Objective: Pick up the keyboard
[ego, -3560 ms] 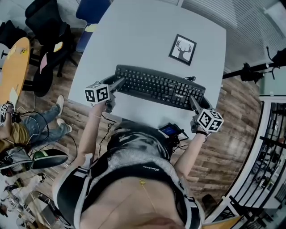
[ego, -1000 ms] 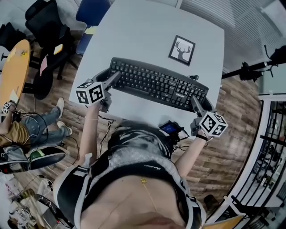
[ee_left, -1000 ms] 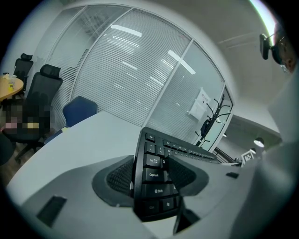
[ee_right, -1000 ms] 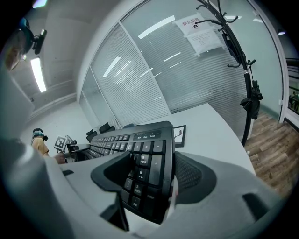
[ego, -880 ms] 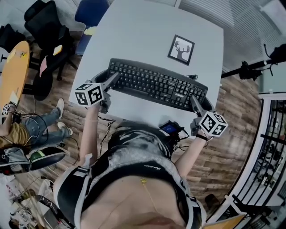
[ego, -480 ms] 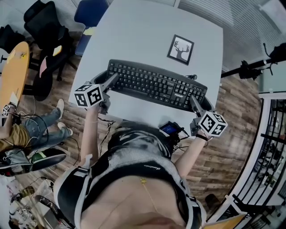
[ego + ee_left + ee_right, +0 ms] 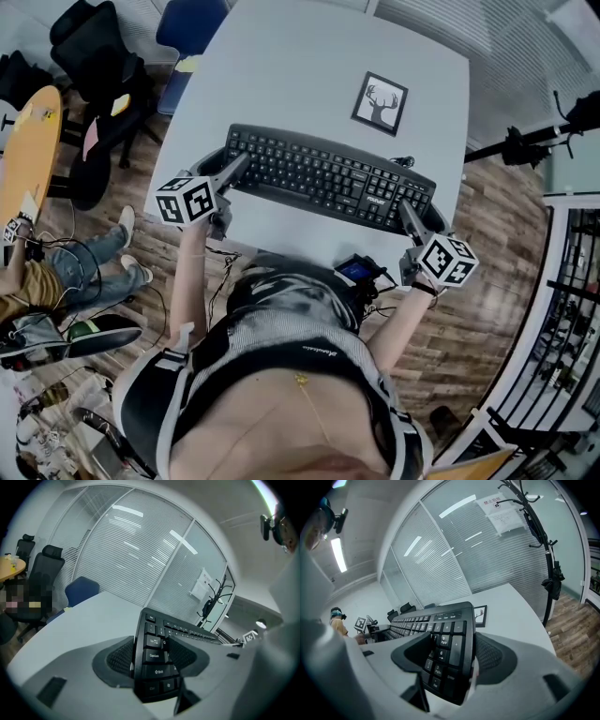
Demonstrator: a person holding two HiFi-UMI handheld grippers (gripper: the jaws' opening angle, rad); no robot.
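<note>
A black keyboard (image 7: pixel 328 178) stretches across the grey table (image 7: pixel 300 56) in the head view, near its front edge. My left gripper (image 7: pixel 240 169) is shut on the keyboard's left end, and my right gripper (image 7: pixel 406 210) is shut on its right end by the number pad. In the left gripper view the keyboard (image 7: pixel 154 656) stands edgewise between the two dark pads of the left gripper (image 7: pixel 151 654), Shift and Caps Lock keys showing. The right gripper view has the number-pad end (image 7: pixel 449 644) clamped in the right gripper (image 7: pixel 451 652). Whether the keyboard touches the table I cannot tell.
A framed deer picture (image 7: pixel 380 103) lies on the table behind the keyboard. Left of the table stand a black office chair (image 7: pixel 94 56) and a blue chair (image 7: pixel 192 23); a seated person's legs (image 7: pixel 84 267) are lower left. A tripod arm (image 7: pixel 534 141) juts in at right.
Since the earliest frame the keyboard and both grippers have shifted a little away from me and leftward. Over the last second nothing has visibly moved.
</note>
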